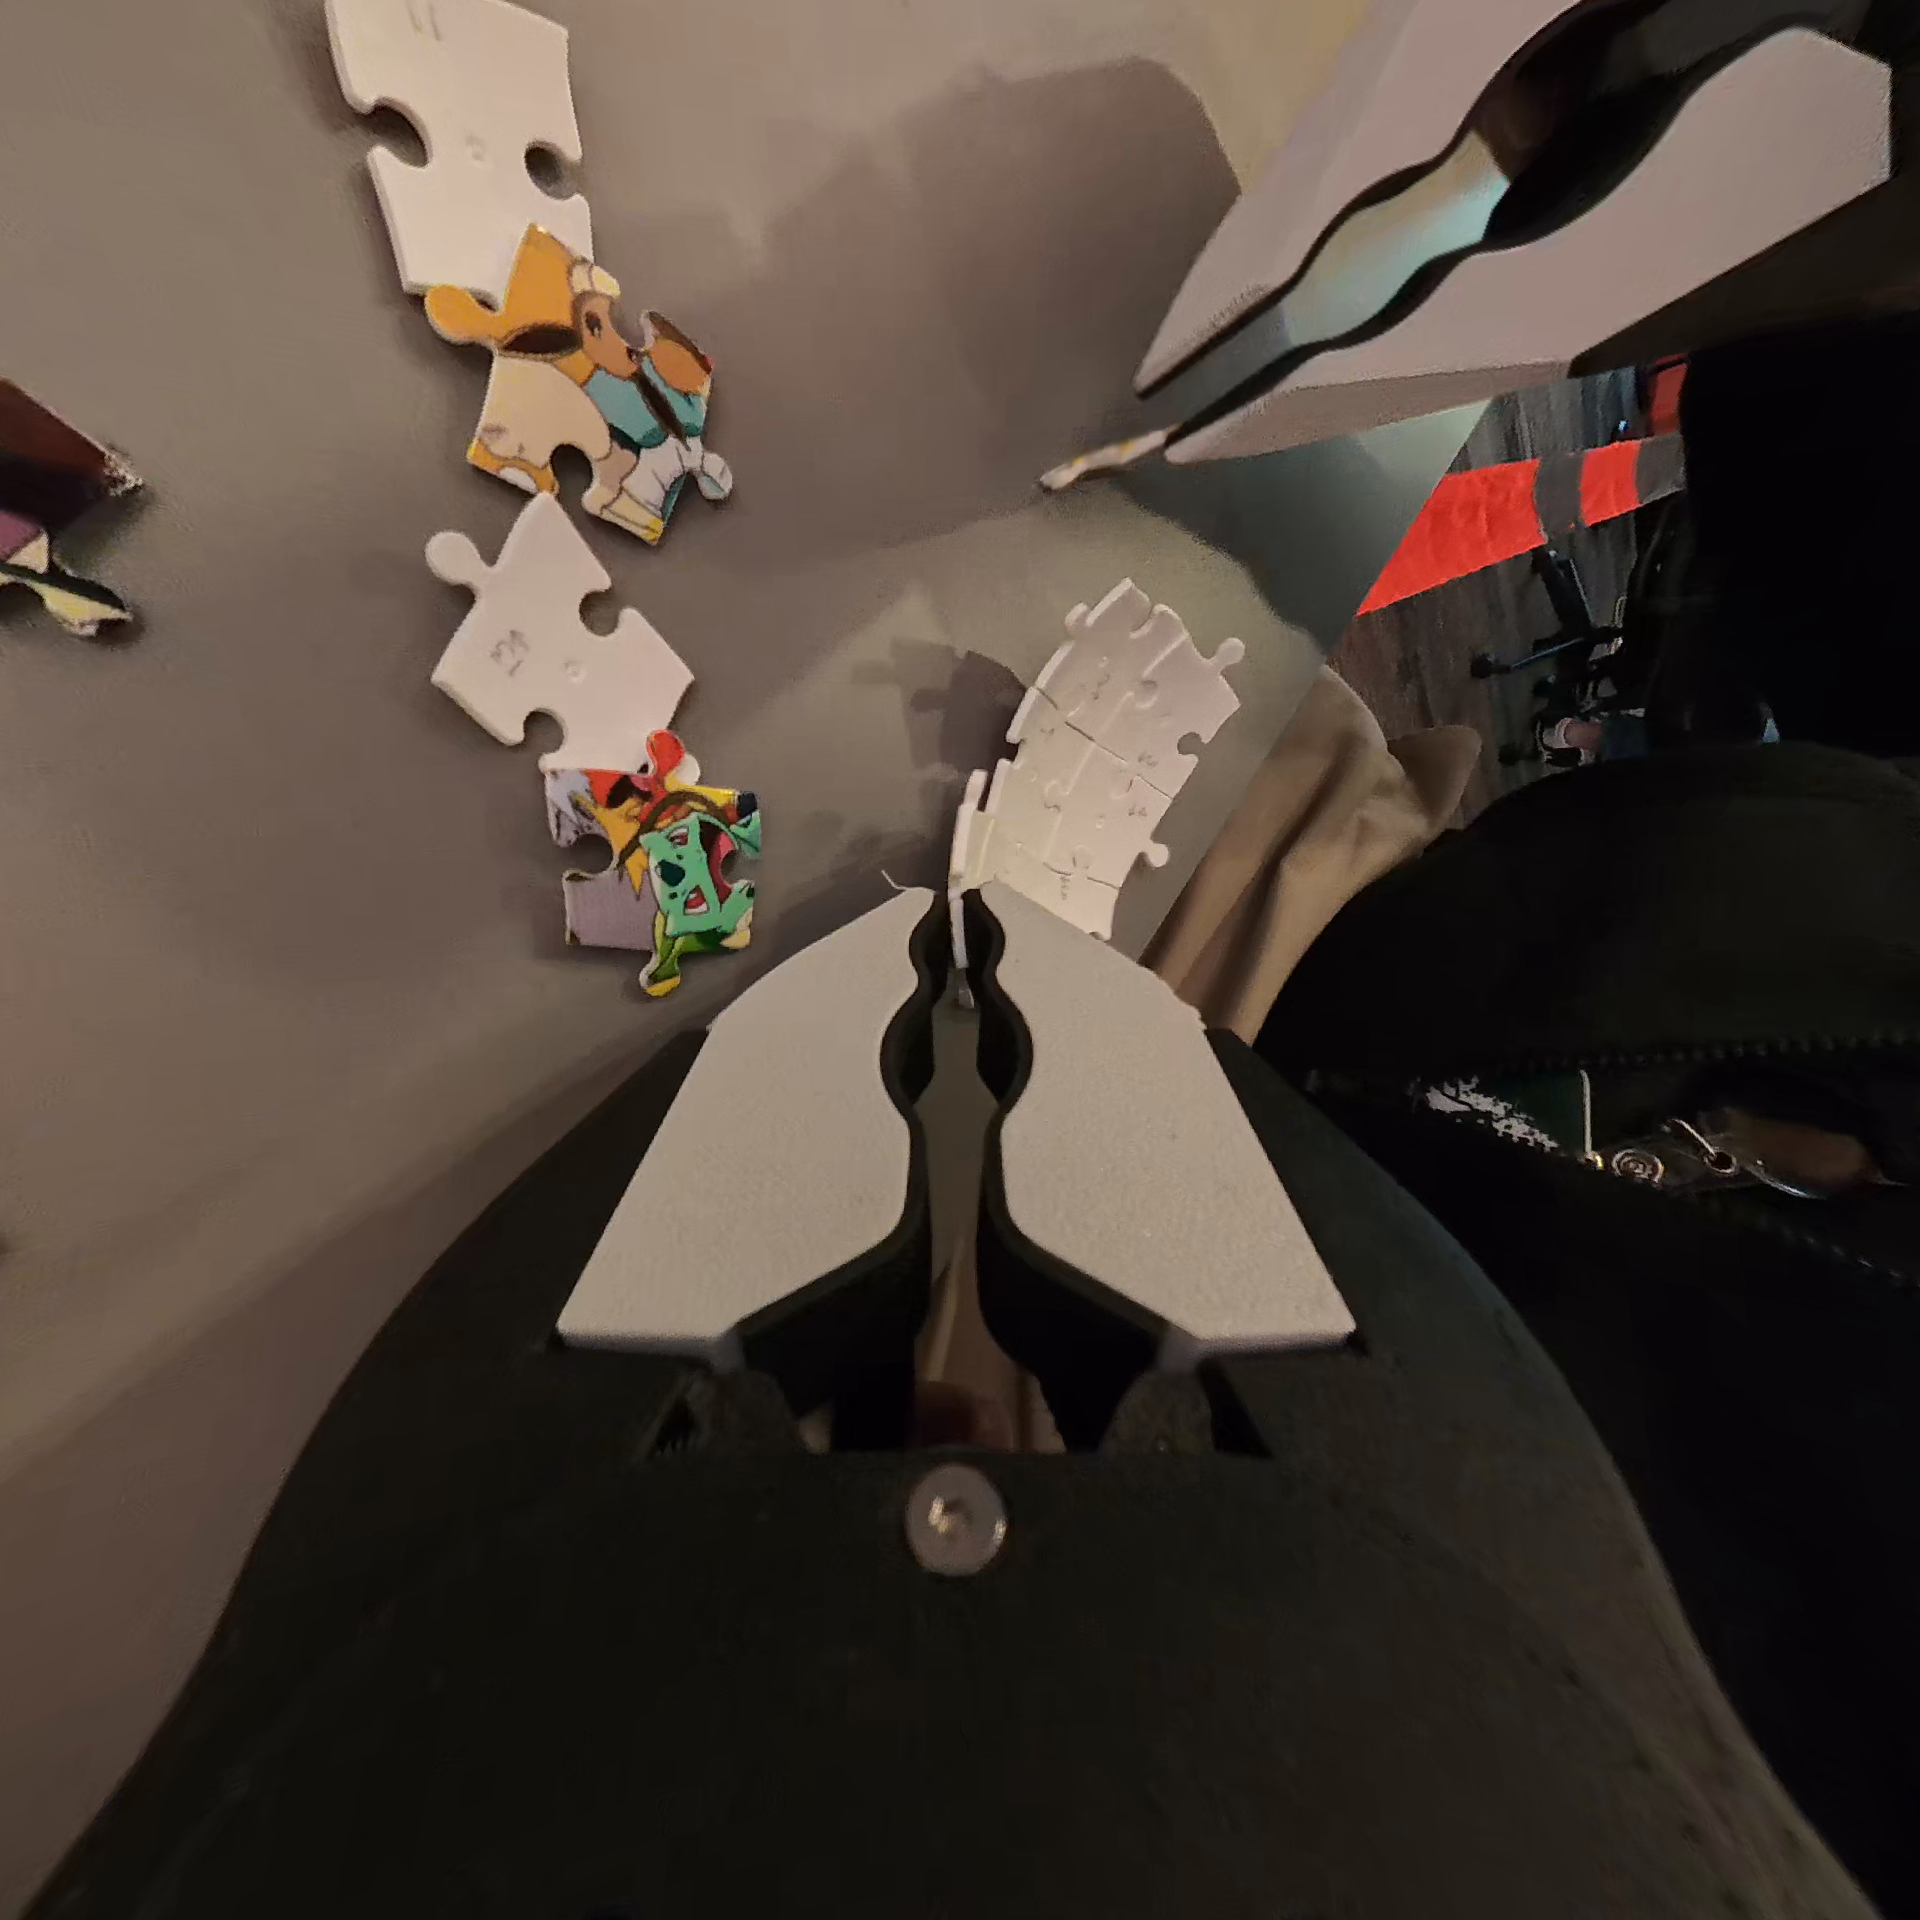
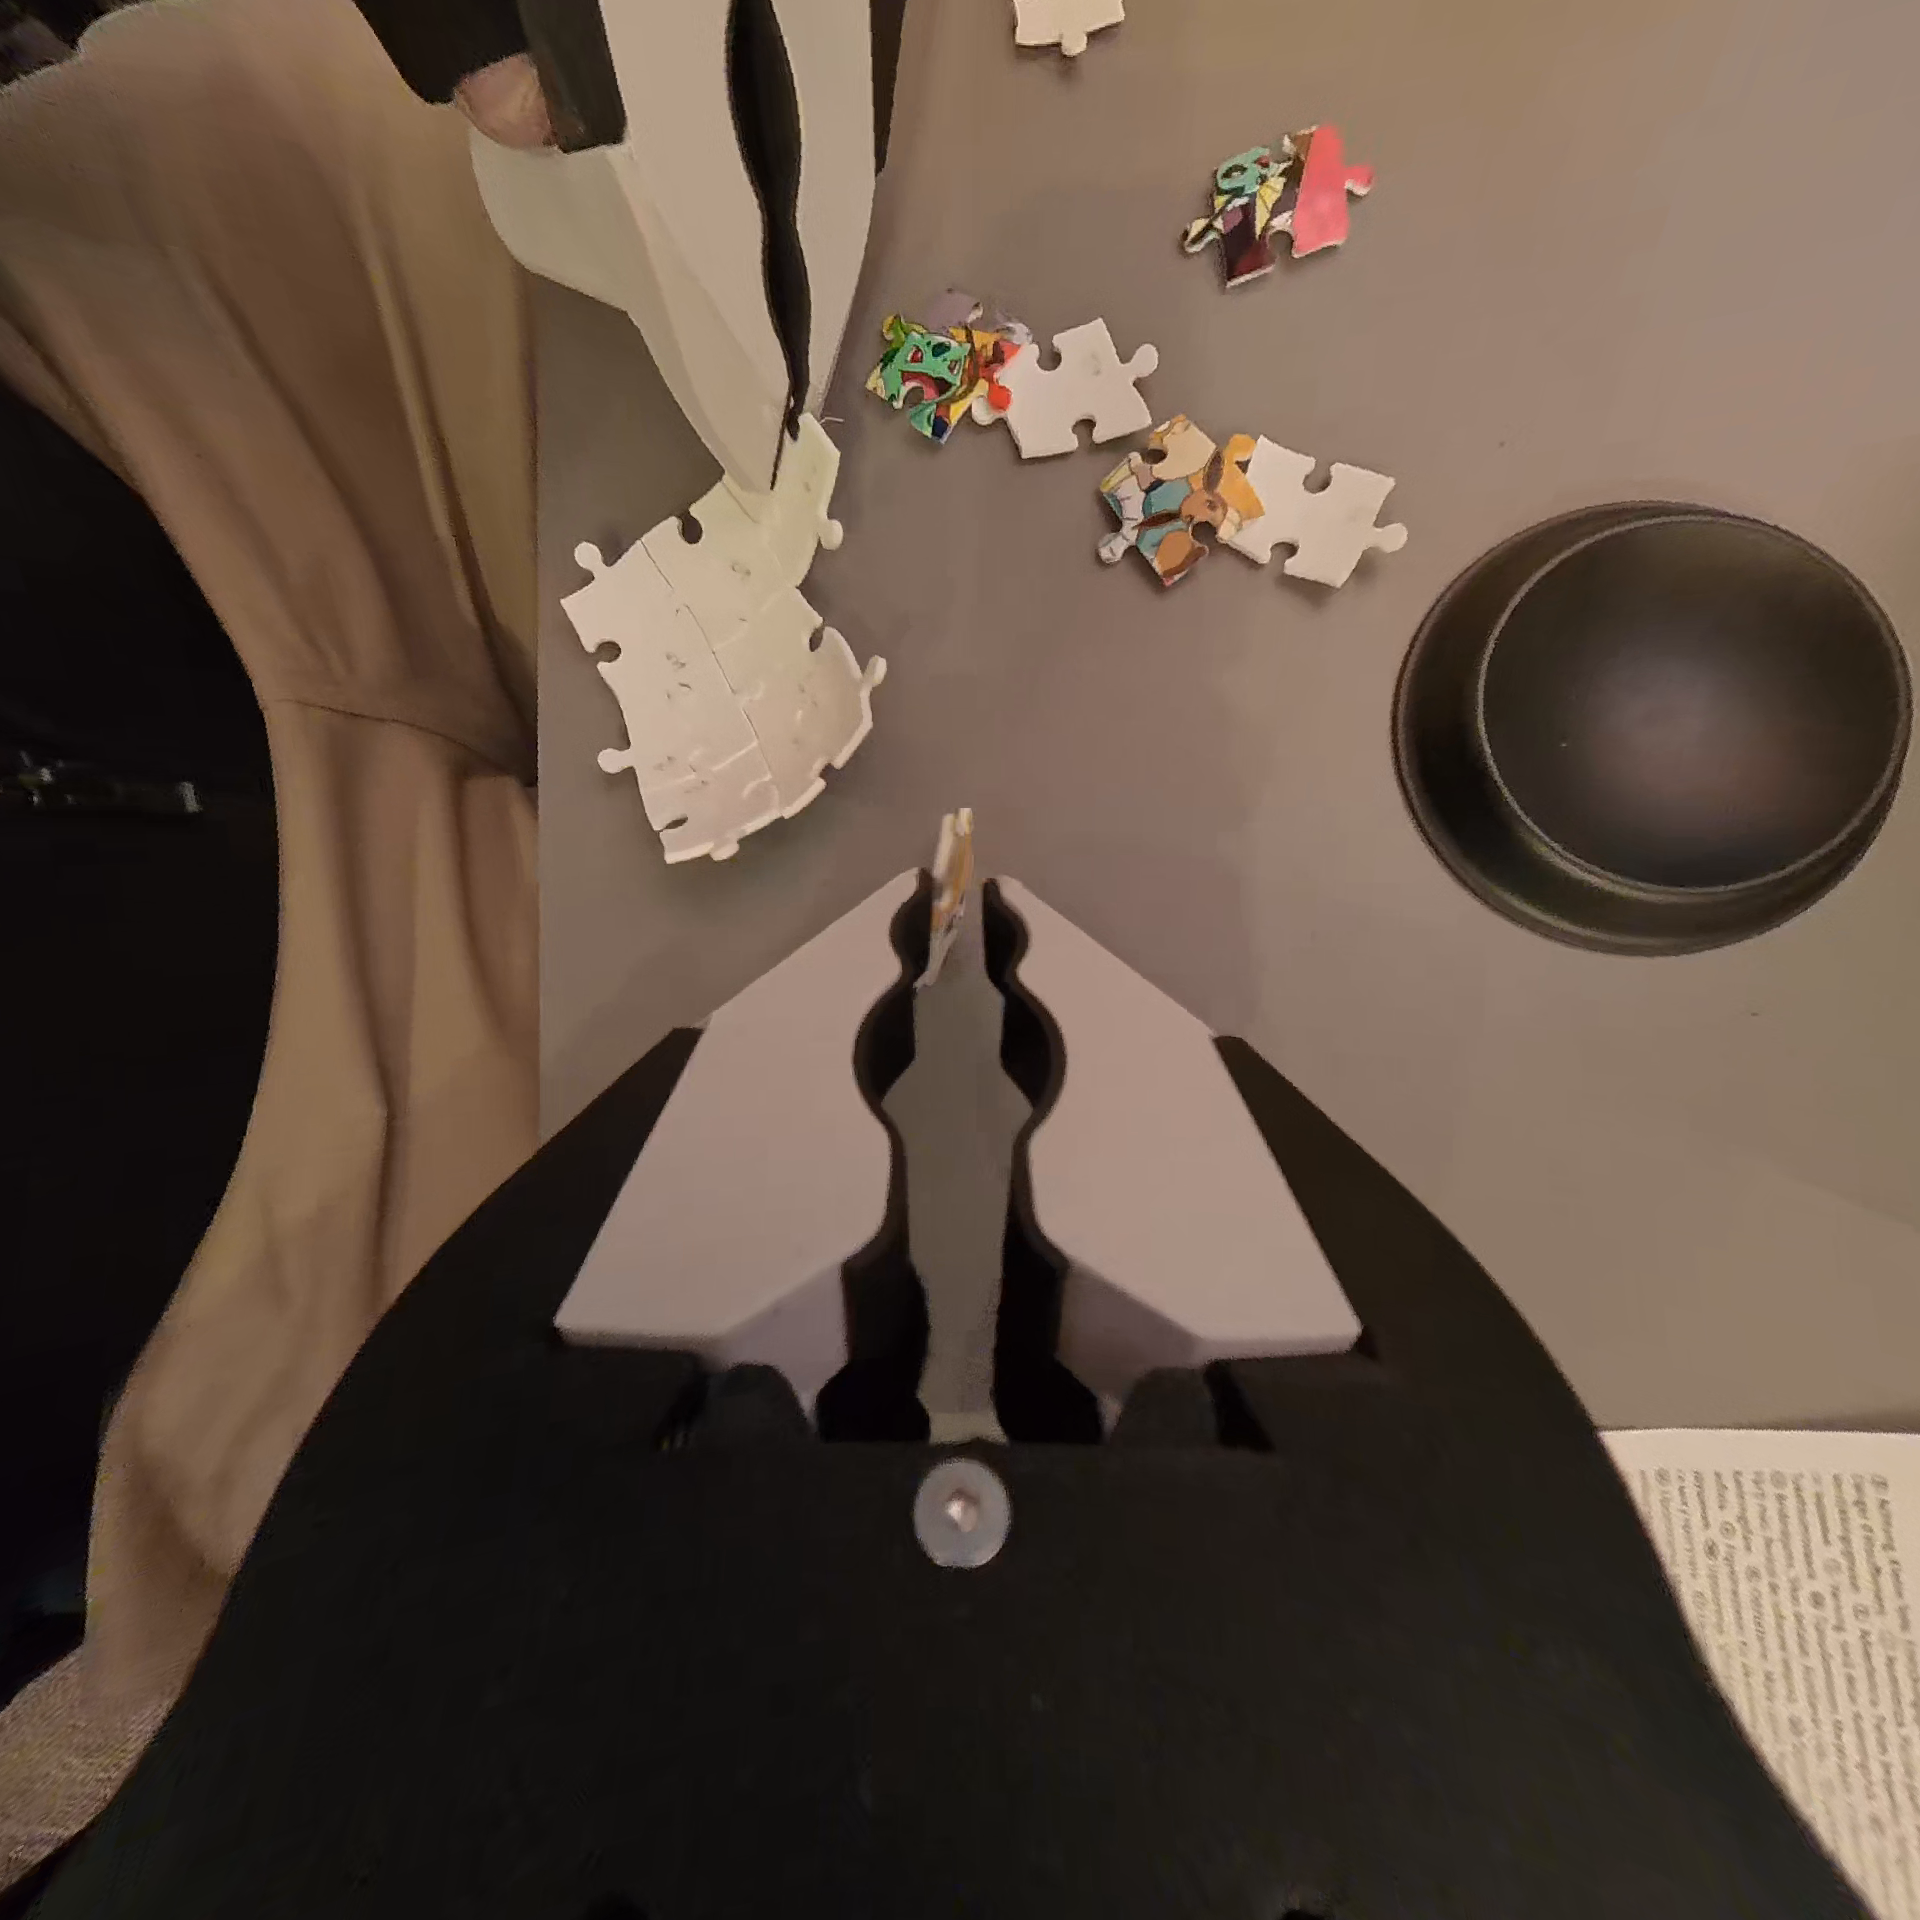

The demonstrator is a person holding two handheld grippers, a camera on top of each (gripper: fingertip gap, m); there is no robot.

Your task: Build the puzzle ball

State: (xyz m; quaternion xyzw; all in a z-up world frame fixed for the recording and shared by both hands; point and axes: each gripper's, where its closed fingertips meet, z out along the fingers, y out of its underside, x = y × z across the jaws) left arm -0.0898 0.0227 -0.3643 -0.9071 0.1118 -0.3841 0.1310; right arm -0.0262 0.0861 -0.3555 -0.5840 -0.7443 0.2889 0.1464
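Smooth grey counter fills most of both views, and its straight near edge runs past tan cloth on the person's side. The left hand-held gripper, with flat white fingers and wavy black pads, is pinched on the rim of a curved white sheet of joined puzzle pieces. That sheet bends like part of a ball, with its plain bumpy back showing, and it hangs by the counter's edge. The right hand-held gripper is nearly closed on one thin puzzle piece, held on its edge.

Loose pieces lie flat on the counter: a green cartoon piece touching a white piece, and an orange cartoon piece touching another white piece. A pink and dark piece lies apart. A round, smooth black bowl sits to the right, with bare counter between it and the grippers. A white printed paper lies at the near right corner.
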